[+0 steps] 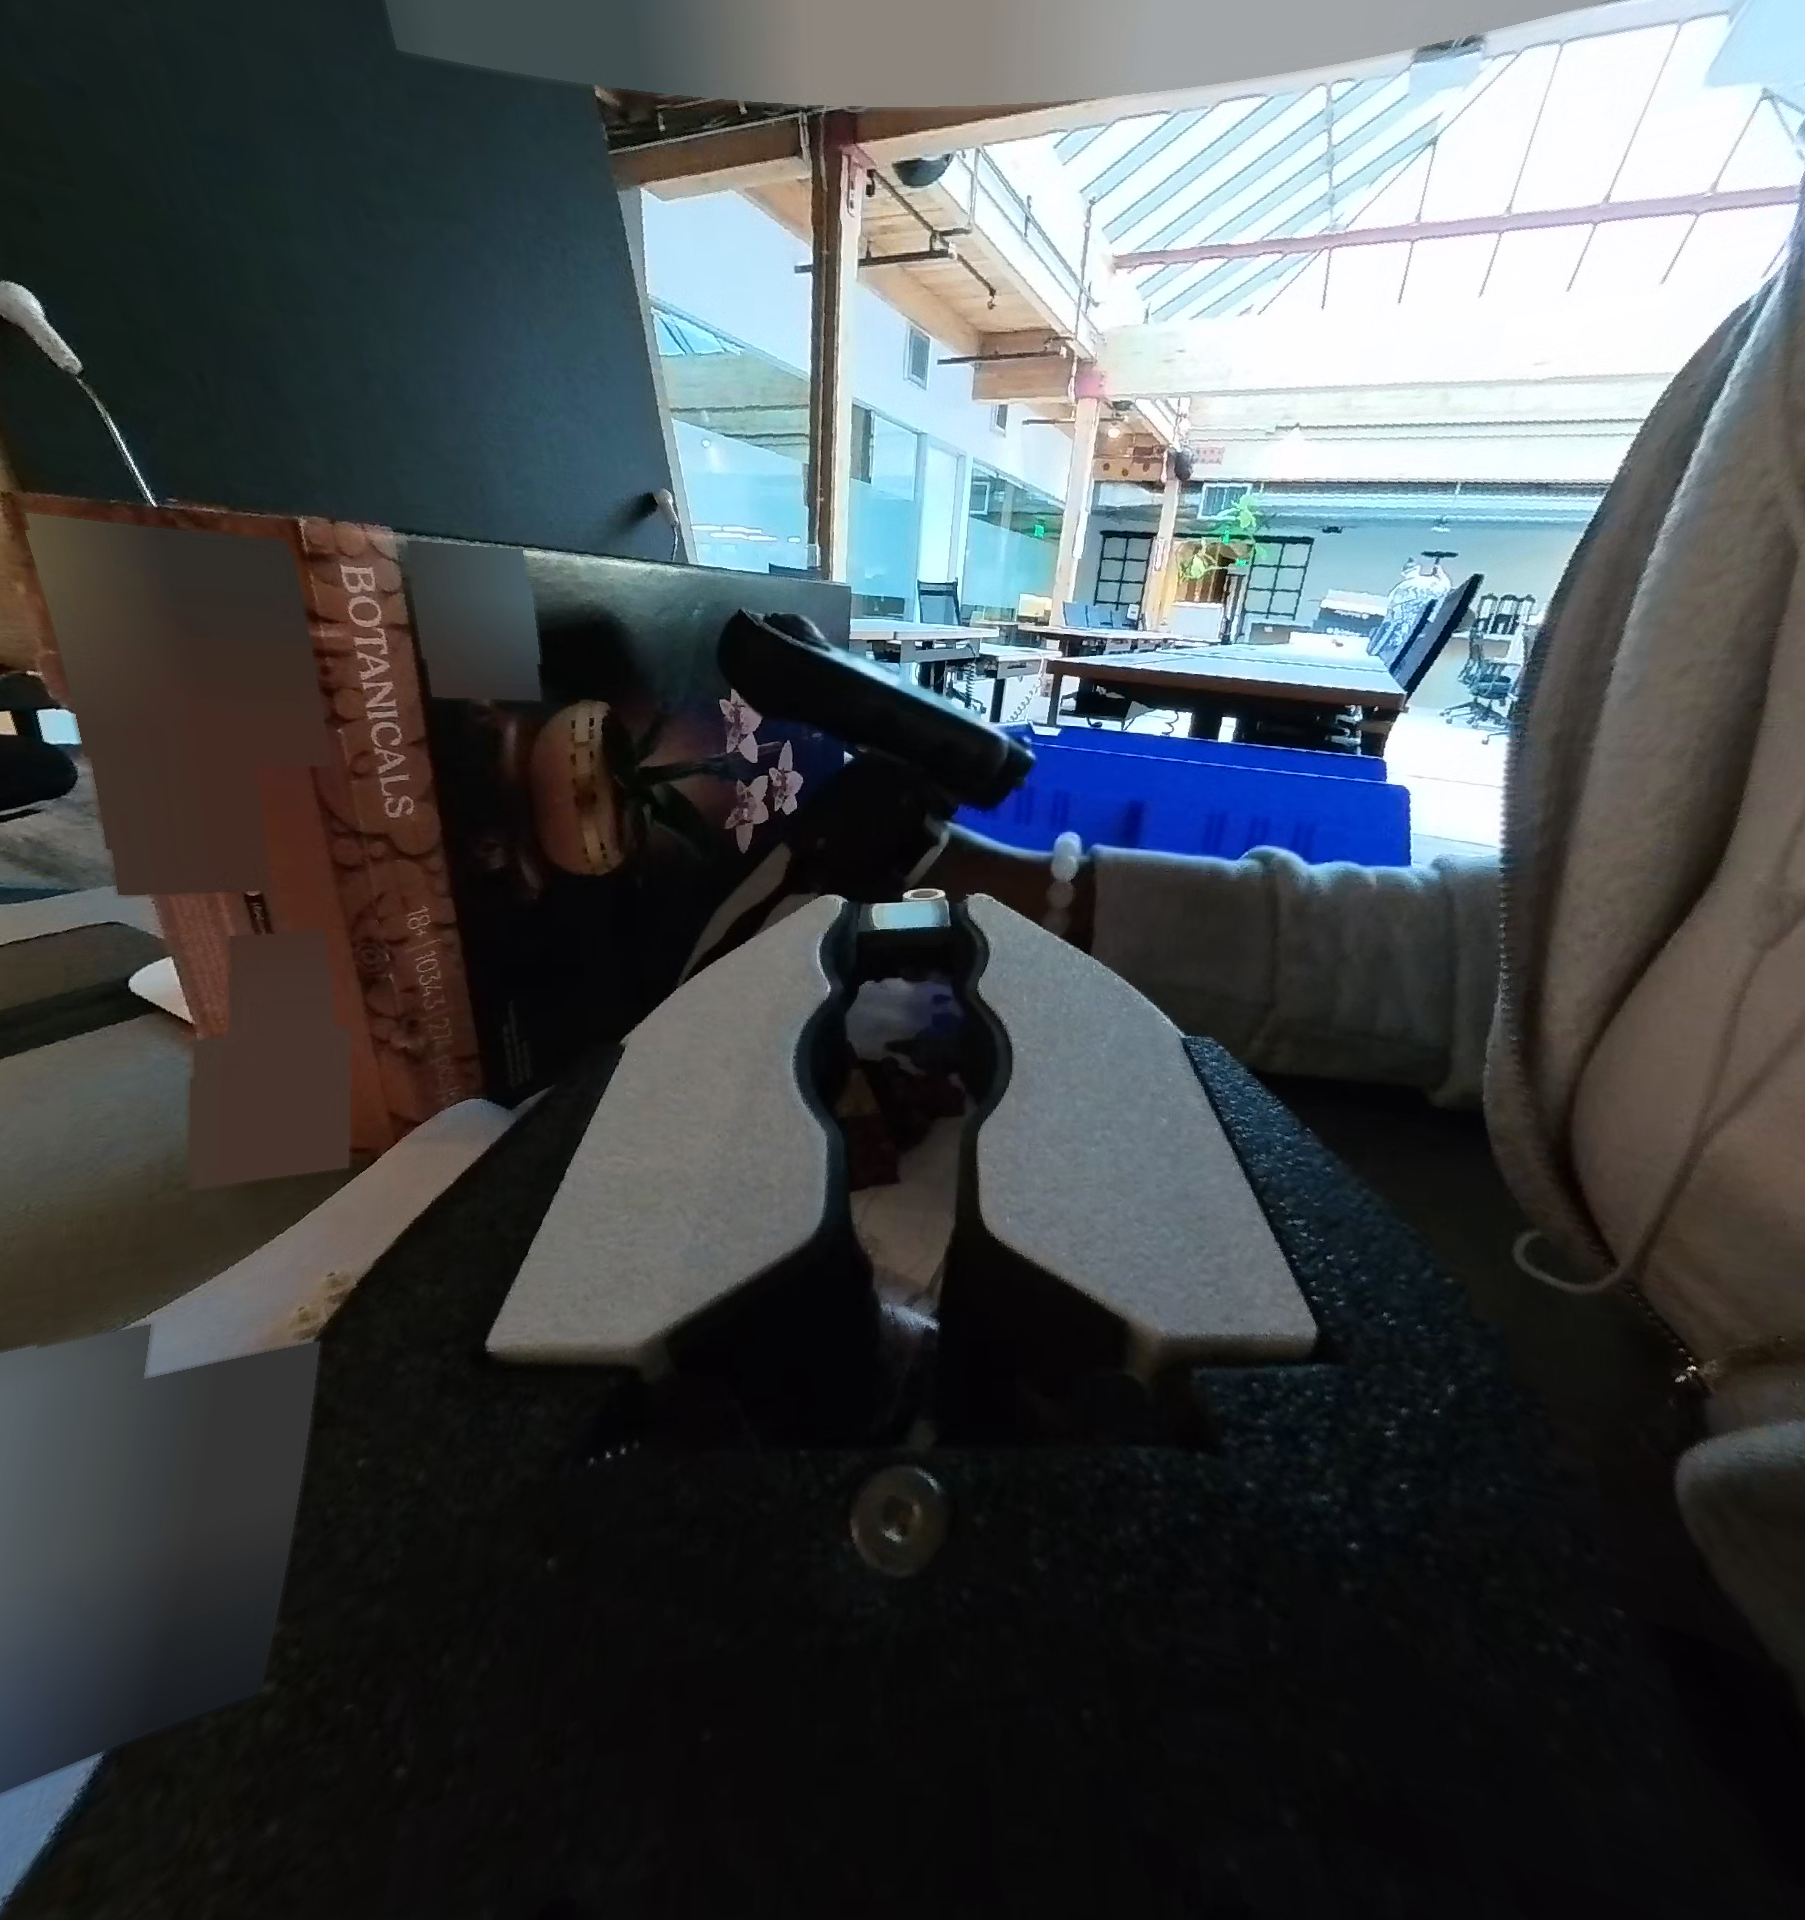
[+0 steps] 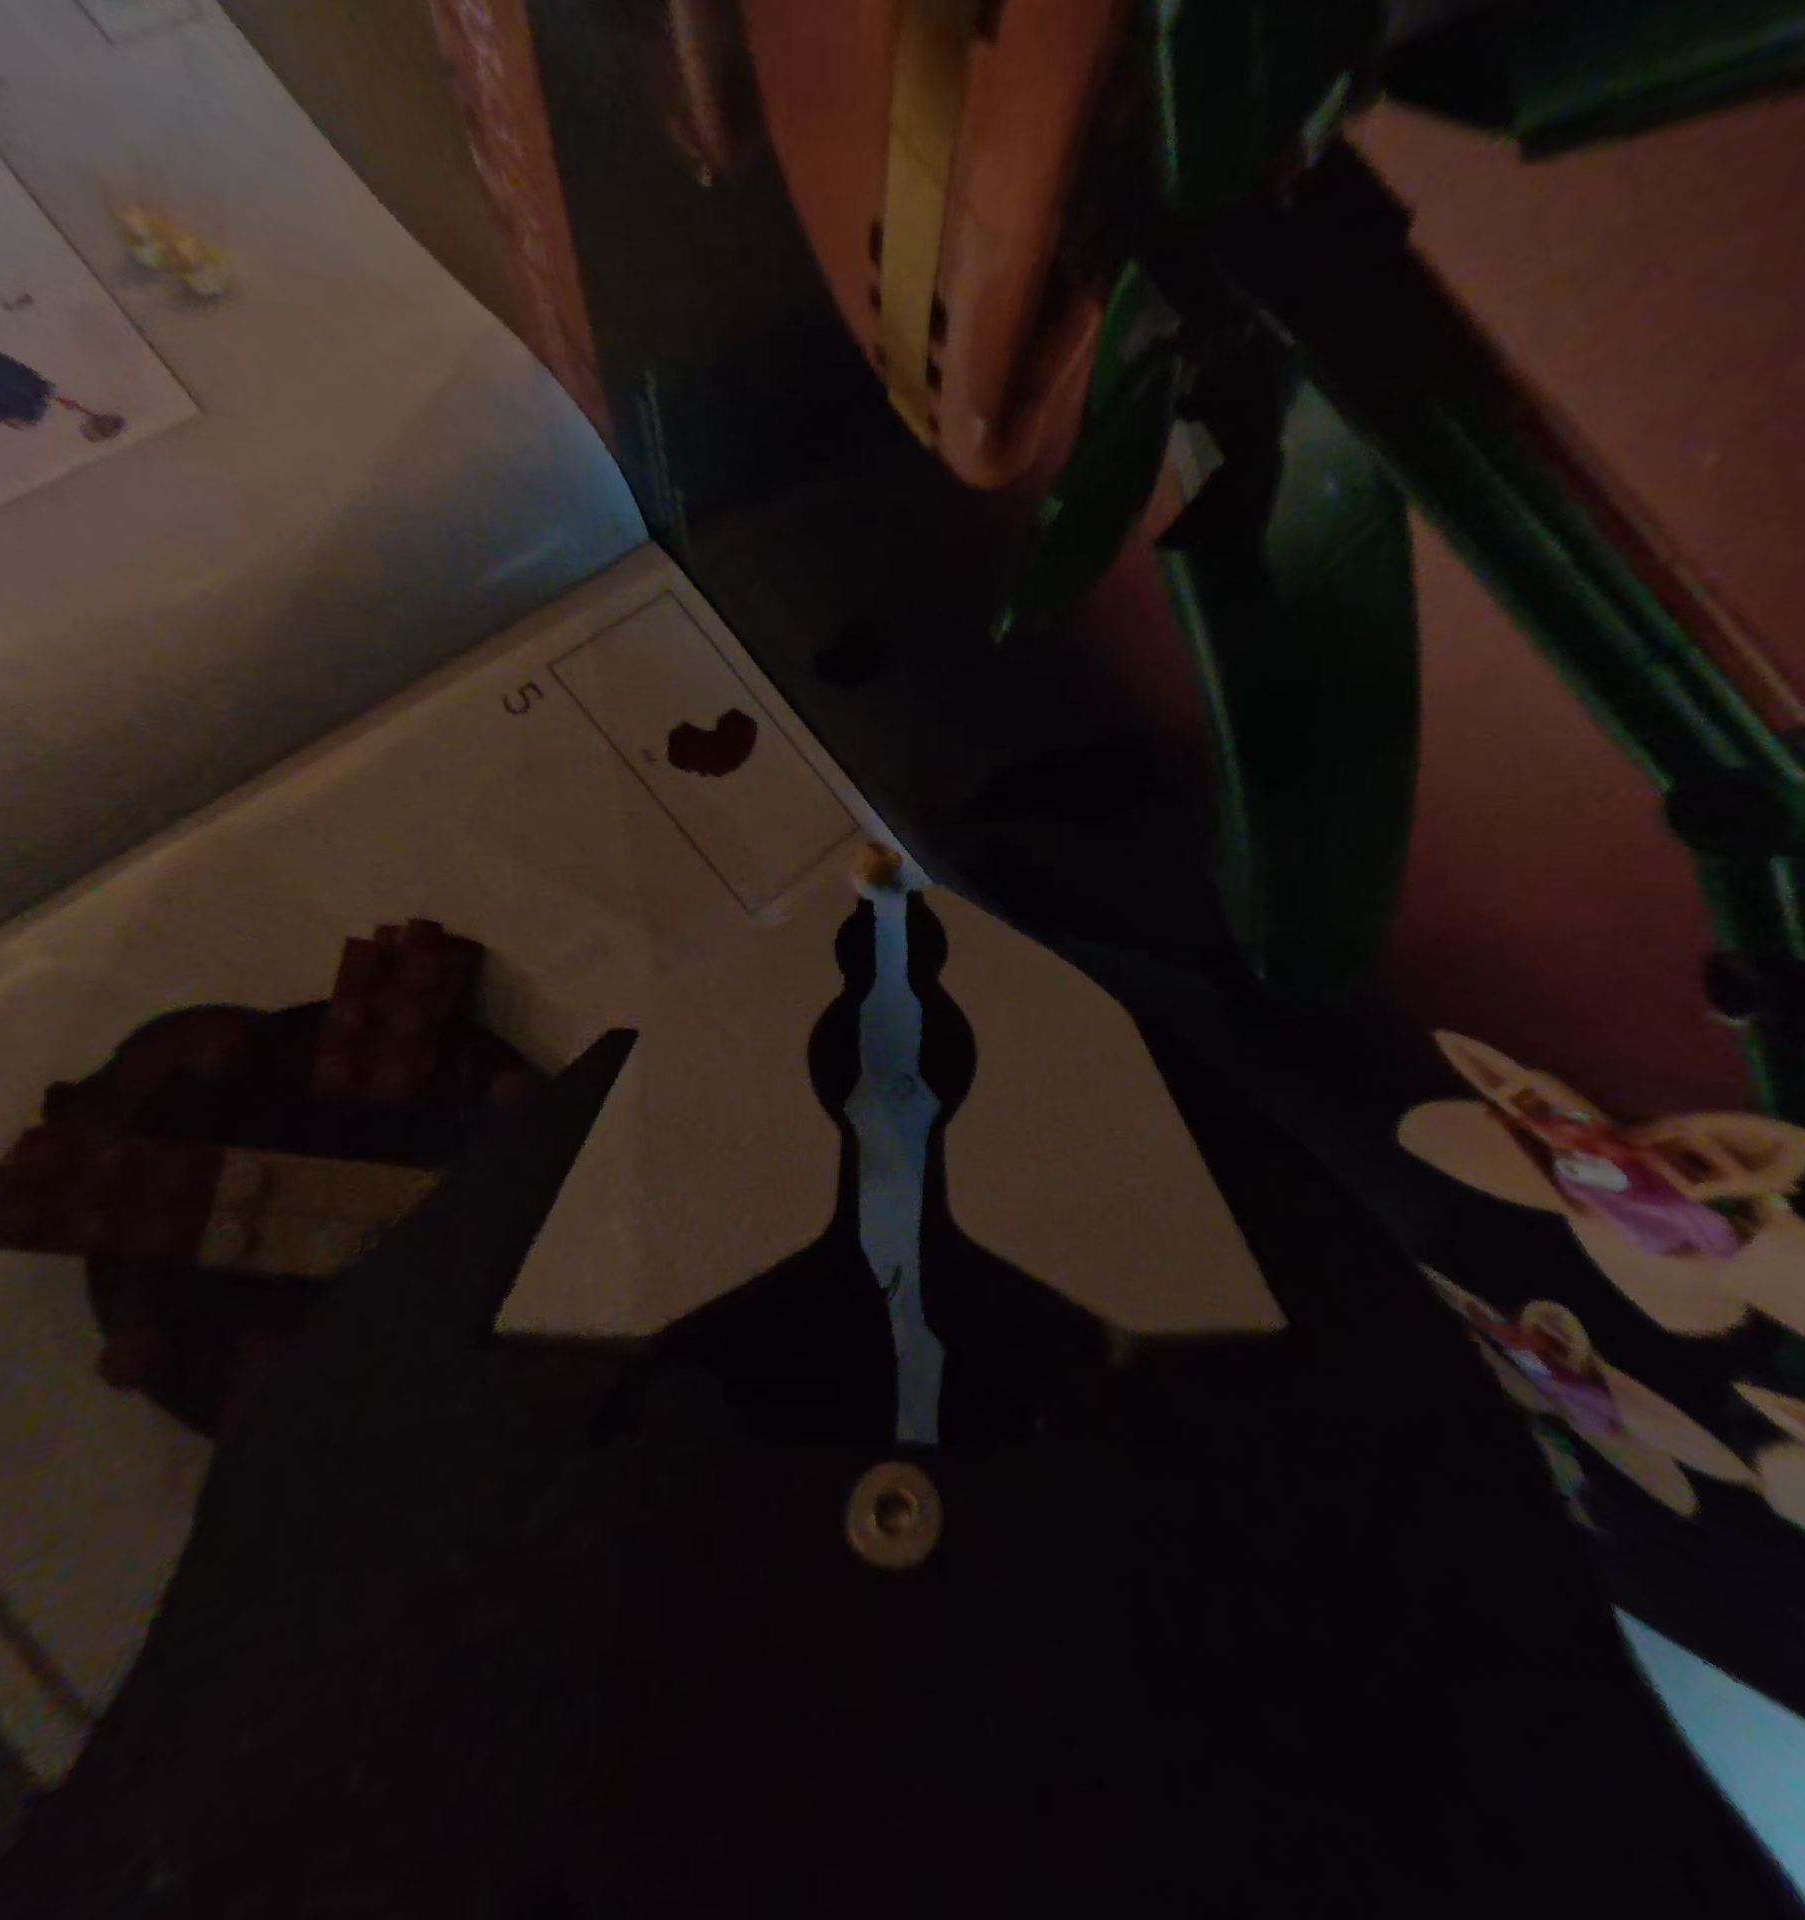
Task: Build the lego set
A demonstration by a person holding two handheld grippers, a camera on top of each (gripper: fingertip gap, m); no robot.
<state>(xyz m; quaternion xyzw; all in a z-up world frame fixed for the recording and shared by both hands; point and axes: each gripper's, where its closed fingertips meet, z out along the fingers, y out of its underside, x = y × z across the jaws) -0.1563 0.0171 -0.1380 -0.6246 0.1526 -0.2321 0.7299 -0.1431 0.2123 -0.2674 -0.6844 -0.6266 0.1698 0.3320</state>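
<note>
Left wrist view: left gripper [image 1: 903,920] has its jaws closed on a small black block with a metallic top face and a short pale peg on it [image 1: 906,914]. Both pale fingertips [image 1: 773,935] press against its sides. Below the block, through the gap between the fingers, a jumble of dark brown, white and purple small parts shows; too blurred to sort. Just behind stands a dark printed box [image 1: 586,883] with orchid flowers and a ribbed tan pot on it, upright on the counter [image 1: 36,1195]. The other black handheld gripper [image 1: 867,717] reaches in front of the box, held by a hand under a grey sleeve [image 1: 1272,935] with a white bead bracelet [image 1: 1069,873]. A blue bin [image 1: 1241,800] sits farther back.

Right wrist view: dim. Right gripper [image 2: 882,883] has its jaws nearly together, only a thin slit between the fingers. A tiny tan piece [image 2: 877,860] sits right at the tips, and they appear to pinch it. It lies at the edge of an open white instruction booklet [image 2: 462,883], right where the page meets the base of the box [image 2: 1085,623]. A brown brick assembly with a tan tile [image 2: 254,1143] lies on the booklet to the left, apart from the jaws.
</note>
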